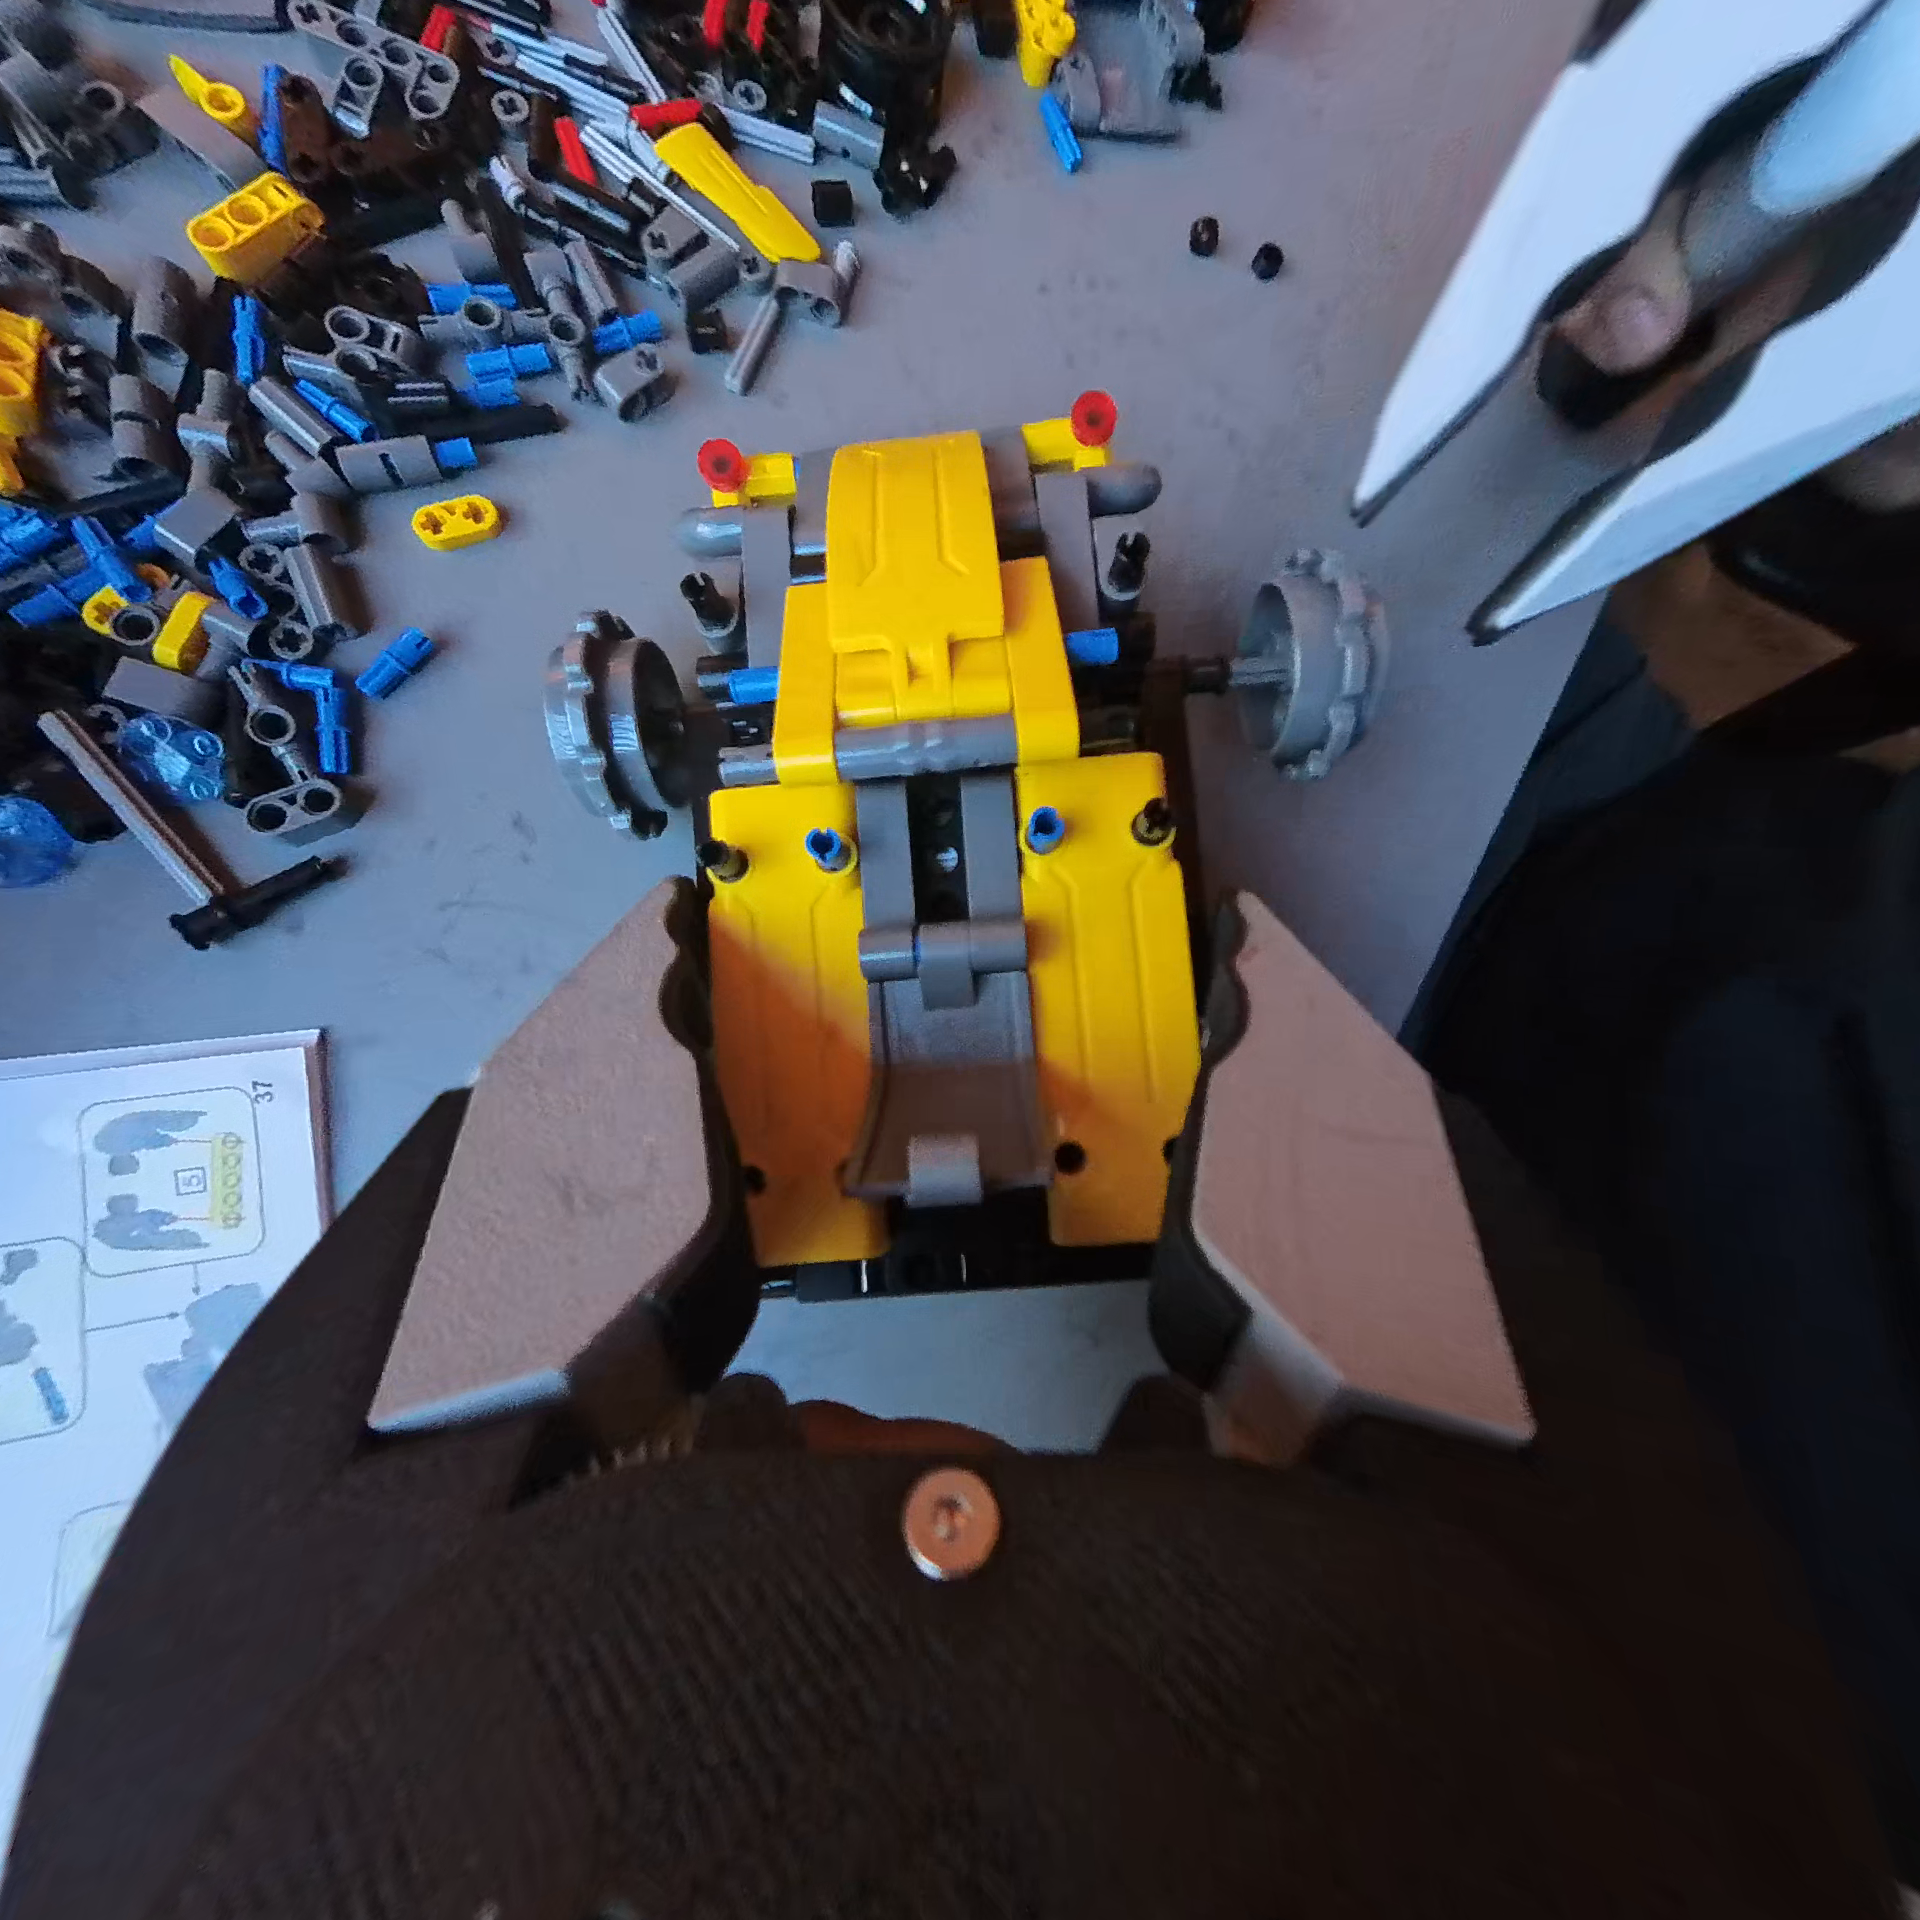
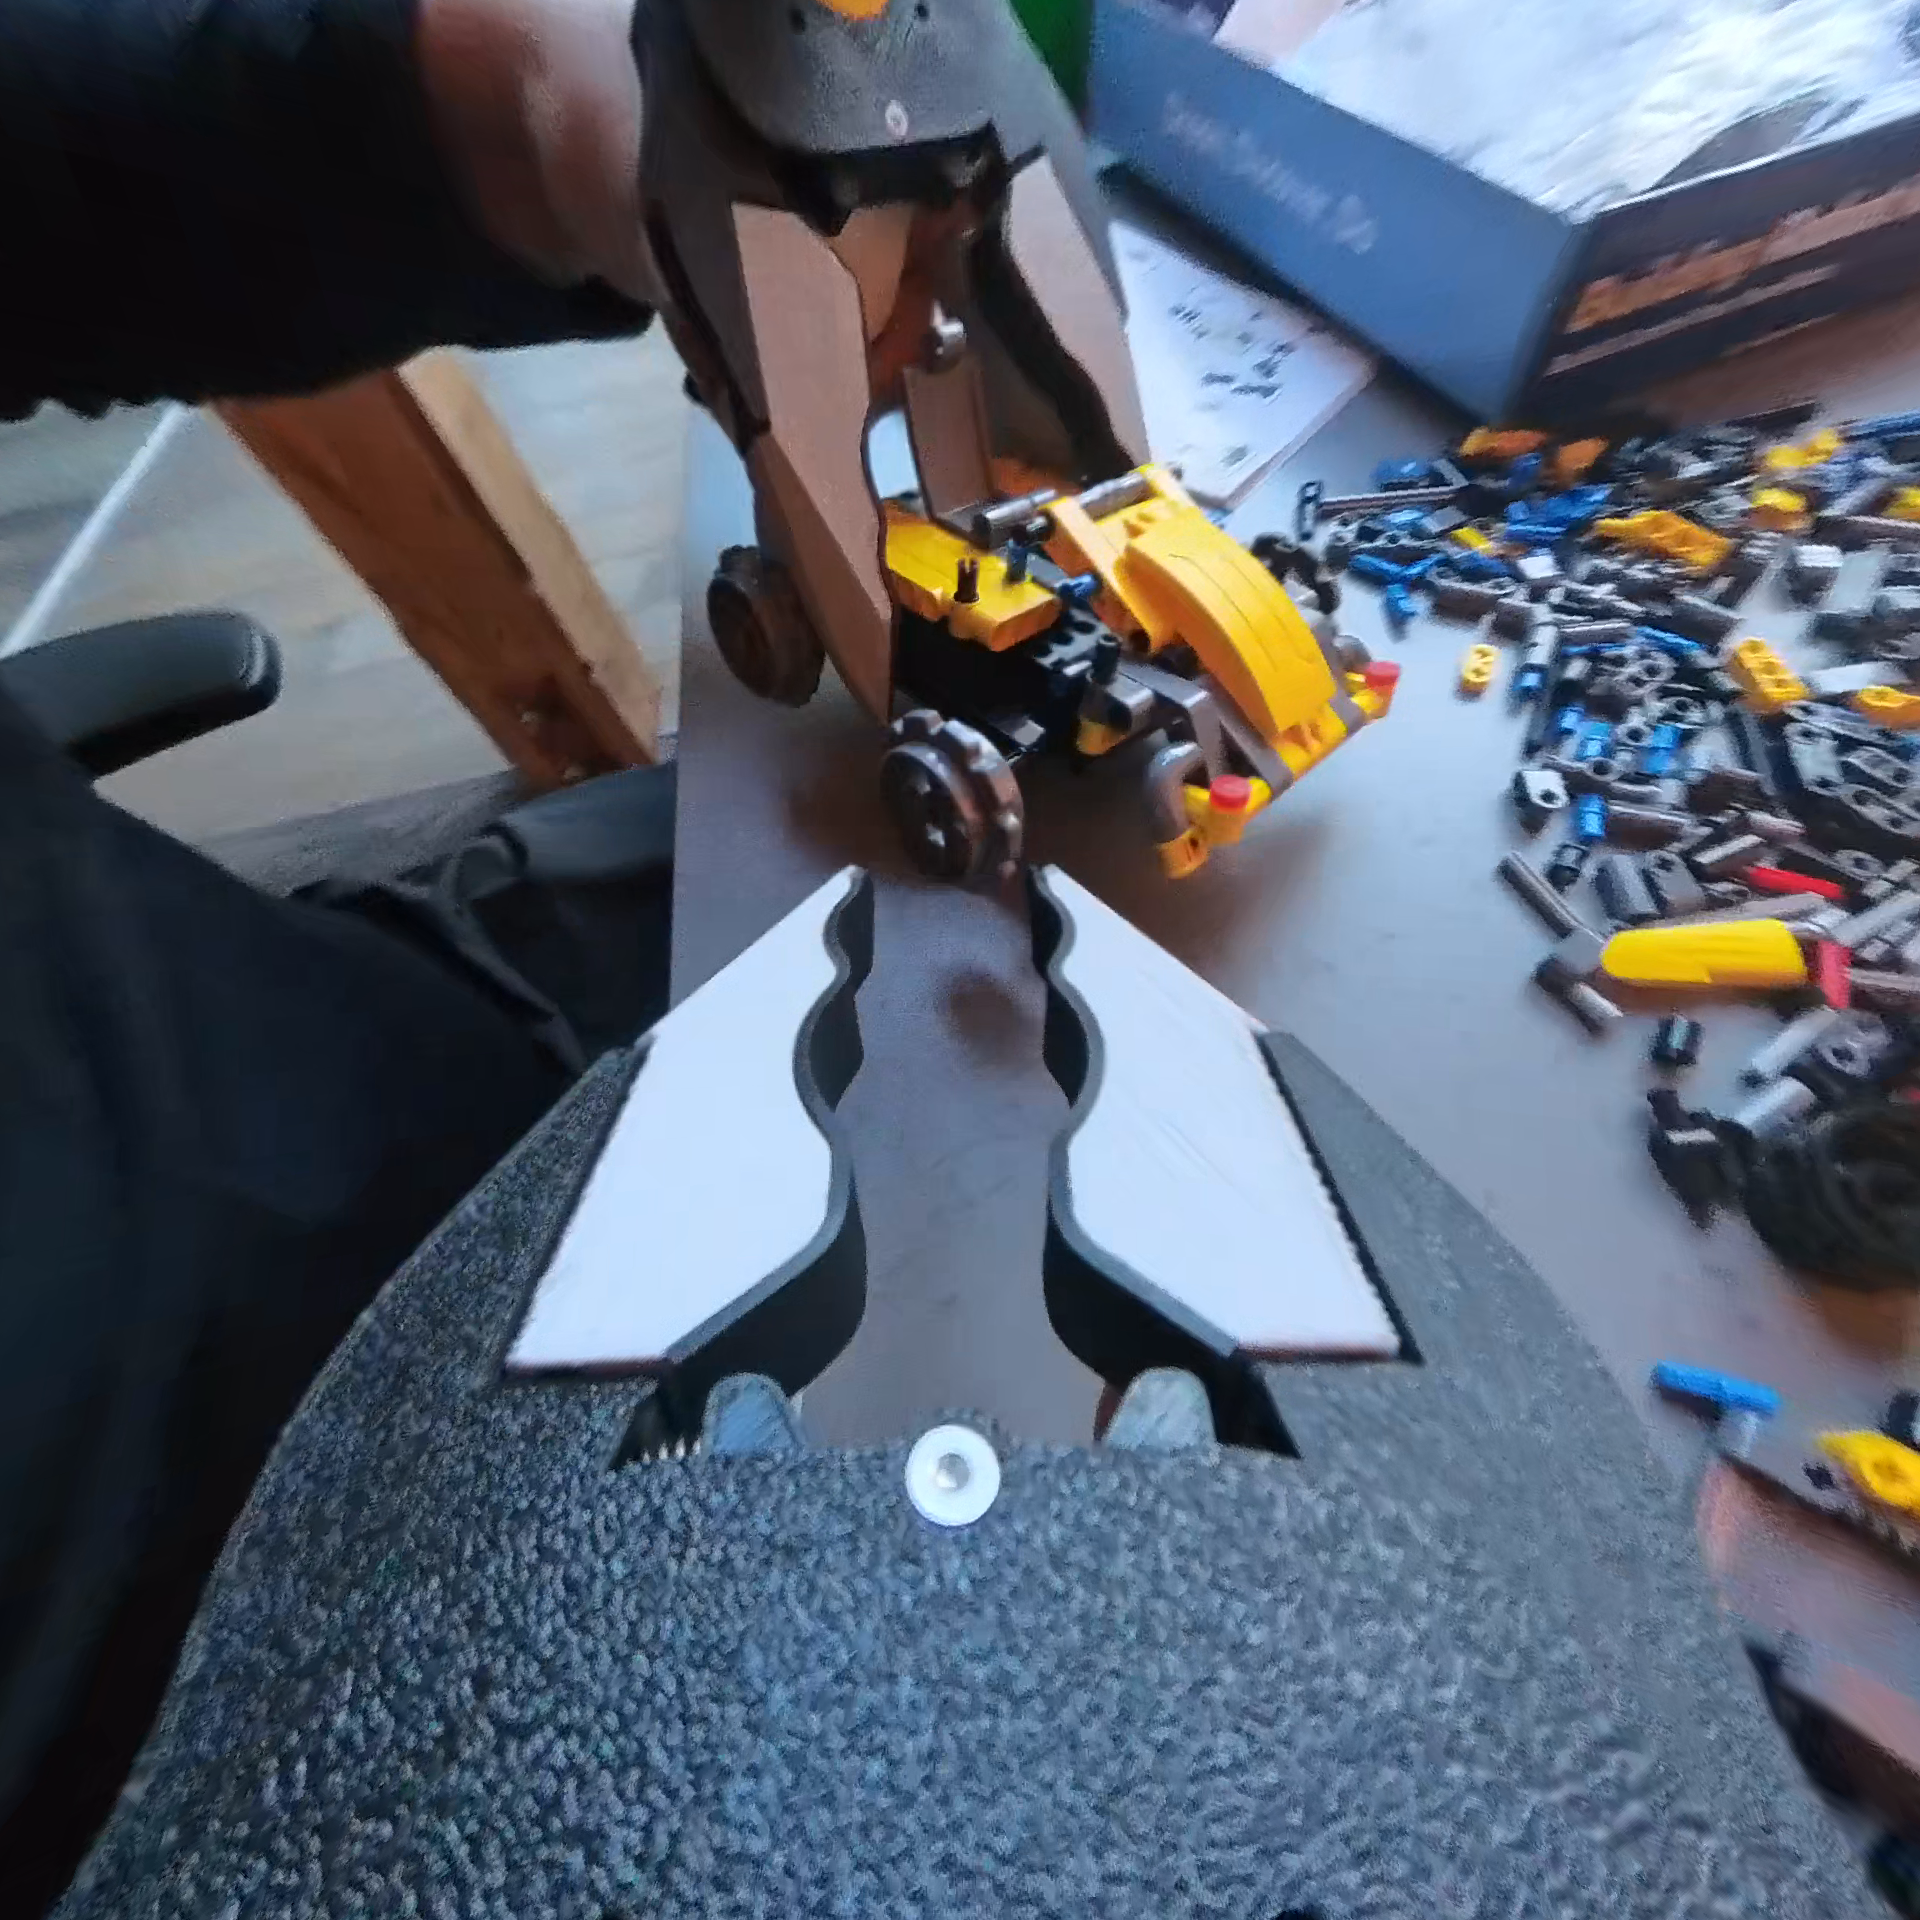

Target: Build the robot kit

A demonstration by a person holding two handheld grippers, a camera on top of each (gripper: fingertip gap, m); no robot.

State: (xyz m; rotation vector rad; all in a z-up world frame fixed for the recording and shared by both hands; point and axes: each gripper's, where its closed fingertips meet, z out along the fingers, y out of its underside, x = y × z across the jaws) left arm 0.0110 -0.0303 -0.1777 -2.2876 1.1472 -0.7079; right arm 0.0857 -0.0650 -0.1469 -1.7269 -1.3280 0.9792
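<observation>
A half-built yellow and grey brick car [image 1: 951, 831] stands on the grey table [image 1: 1039, 312]. My left gripper [image 1: 951, 914] is shut on the car's rear body, one finger on each side. The car has grey wheel hubs [image 1: 1314, 665] on its axle and red studs at the front. In the right wrist view the same car [image 2: 1122, 665] shows held by the left gripper [image 2: 925, 582] from above. My right gripper [image 2: 948, 883] is open and empty, its tips just short of the car's near wheel hub [image 2: 951, 800]. It also shows at the upper right of the left wrist view [image 1: 1423, 561].
A big pile of loose blue, grey, black and yellow parts [image 1: 312, 364] lies left of the car, also seen in the right wrist view [image 2: 1683, 727]. An instruction booklet [image 1: 135, 1226] lies near left. A dark box [image 2: 1507, 208] stands behind. The table edge [image 2: 681, 727] runs by a chair armrest [image 2: 135, 675].
</observation>
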